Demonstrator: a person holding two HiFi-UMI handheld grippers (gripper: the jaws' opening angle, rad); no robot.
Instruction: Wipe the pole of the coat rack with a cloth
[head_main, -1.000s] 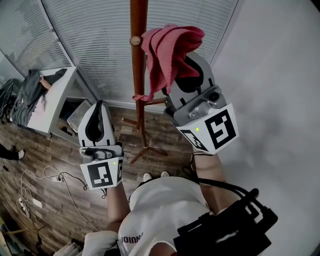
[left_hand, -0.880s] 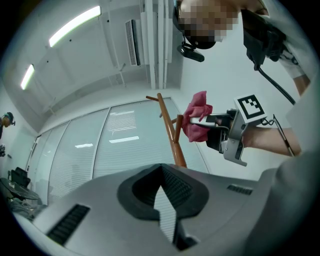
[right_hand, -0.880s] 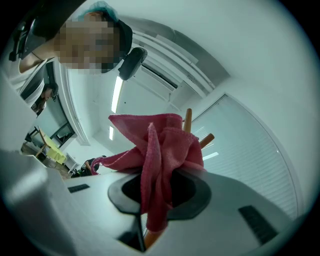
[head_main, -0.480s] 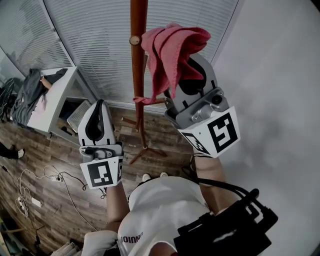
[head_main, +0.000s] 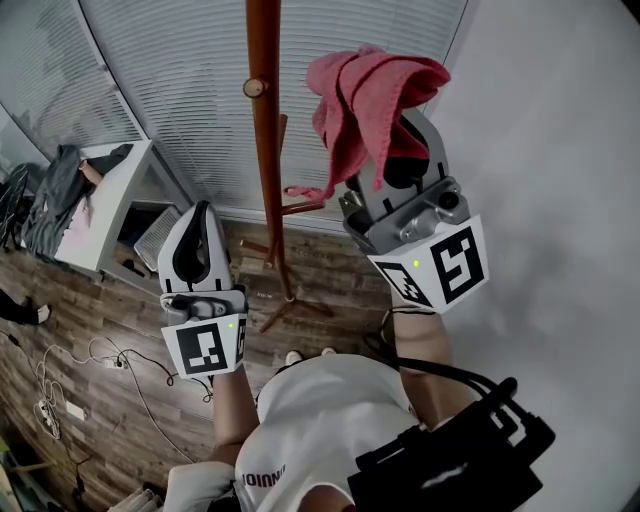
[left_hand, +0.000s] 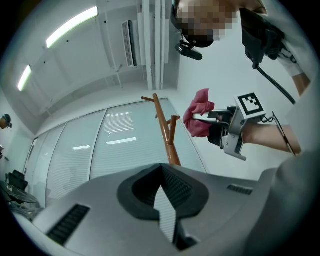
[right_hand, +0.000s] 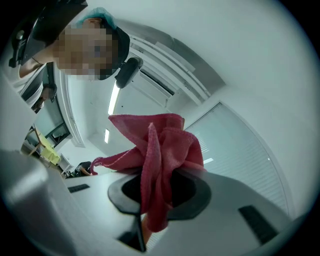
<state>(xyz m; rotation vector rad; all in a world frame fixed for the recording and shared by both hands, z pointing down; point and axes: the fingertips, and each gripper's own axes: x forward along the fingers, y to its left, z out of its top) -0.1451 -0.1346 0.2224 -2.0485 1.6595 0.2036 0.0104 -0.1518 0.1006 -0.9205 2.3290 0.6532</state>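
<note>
The brown wooden coat rack pole (head_main: 265, 140) rises at the top centre of the head view, with a round peg (head_main: 256, 88) and side arms. A pink cloth (head_main: 368, 95) is bunched in my right gripper (head_main: 402, 135), which is shut on it to the right of the pole with a small gap between. In the right gripper view the cloth (right_hand: 160, 150) spills out over the jaws of the right gripper (right_hand: 160, 187). My left gripper (head_main: 199, 212) is lower left of the pole, shut and empty. The left gripper view shows the left gripper (left_hand: 161, 172), the pole (left_hand: 162, 127) and the cloth (left_hand: 198, 119).
The rack's feet (head_main: 290, 300) stand on a wood floor by a window with blinds (head_main: 170, 90). A white desk (head_main: 115, 190) with dark clothing (head_main: 48, 195) is at the left. Cables (head_main: 90, 355) lie on the floor. A white wall (head_main: 560, 200) is on the right.
My right gripper has carried the cloth to the right and slightly up, off the pole. The left gripper has hardly moved.
</note>
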